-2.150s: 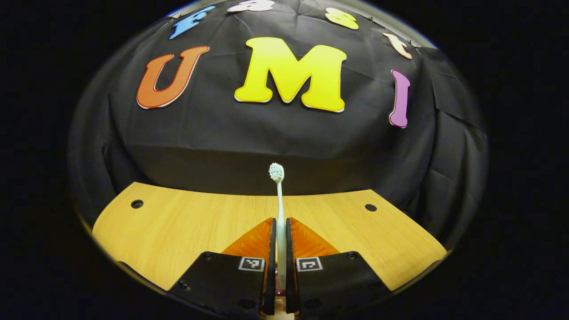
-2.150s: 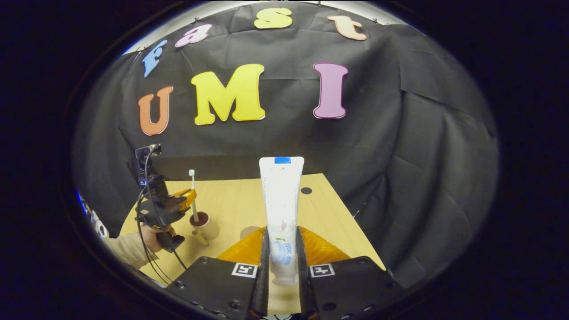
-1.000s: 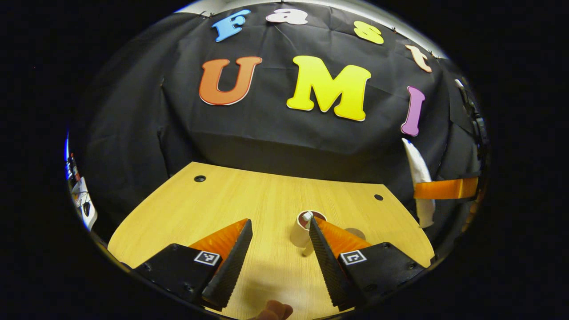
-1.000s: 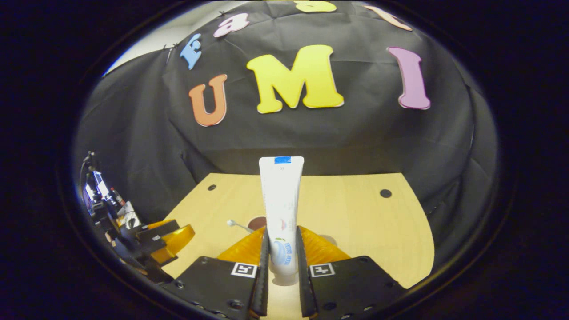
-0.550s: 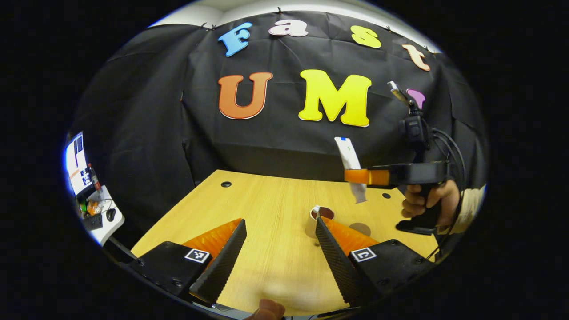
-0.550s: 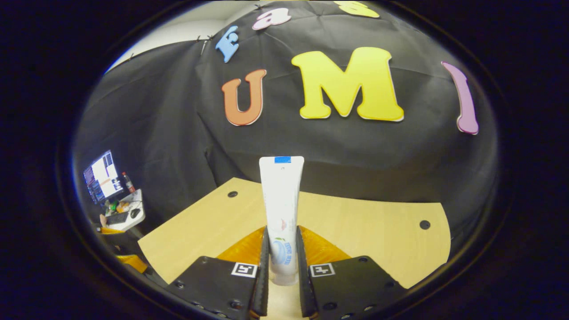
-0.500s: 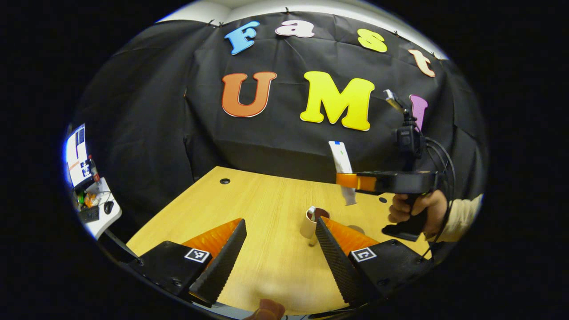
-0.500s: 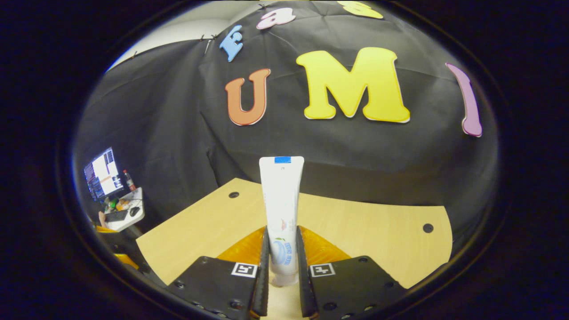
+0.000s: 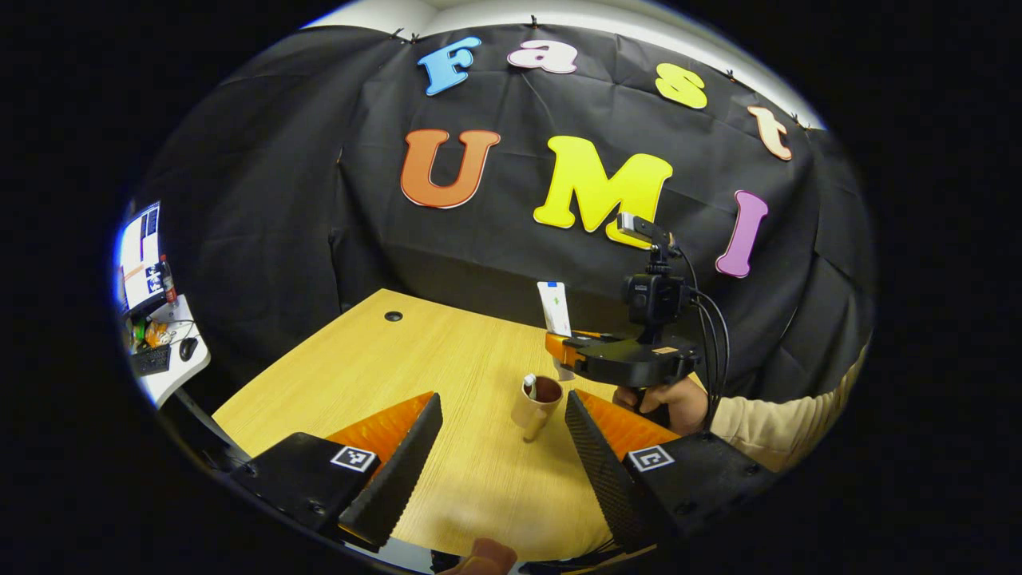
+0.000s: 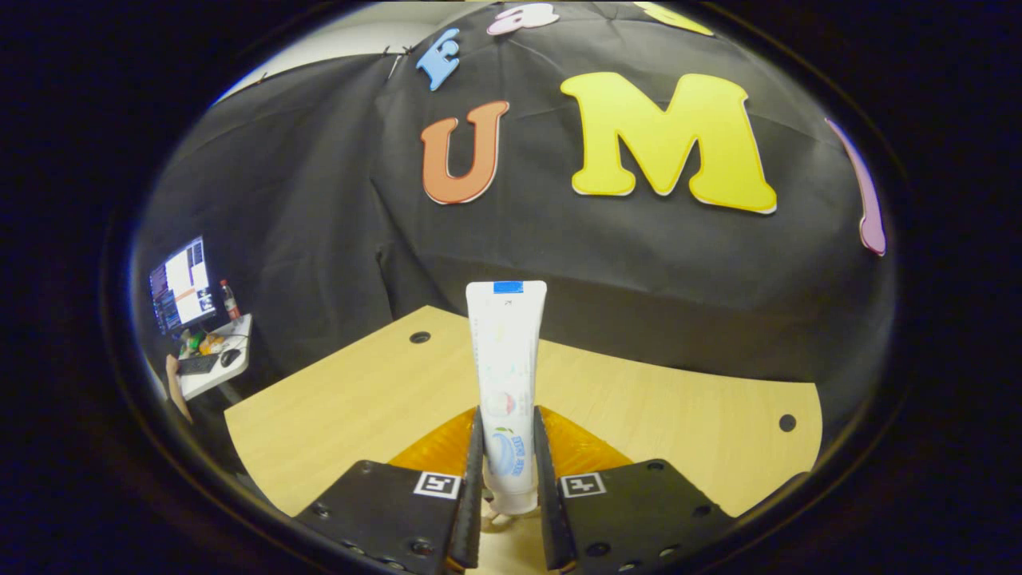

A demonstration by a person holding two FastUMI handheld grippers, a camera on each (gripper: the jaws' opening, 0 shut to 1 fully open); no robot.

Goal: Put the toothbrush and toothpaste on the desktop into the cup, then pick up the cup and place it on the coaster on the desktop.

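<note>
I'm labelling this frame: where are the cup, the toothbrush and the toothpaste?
cup (image 9: 533,409): left gripper view, on its outer wall.
toothbrush (image 9: 529,384): left gripper view, on its head above the rim.
toothpaste (image 10: 505,351): right gripper view, mid-tube.

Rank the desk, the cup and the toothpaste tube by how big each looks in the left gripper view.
1. Desk, far the largest.
2. Cup and toothpaste tube: they look alike, and the tube is partly hidden in the right gripper, so I won't rank them.
</note>
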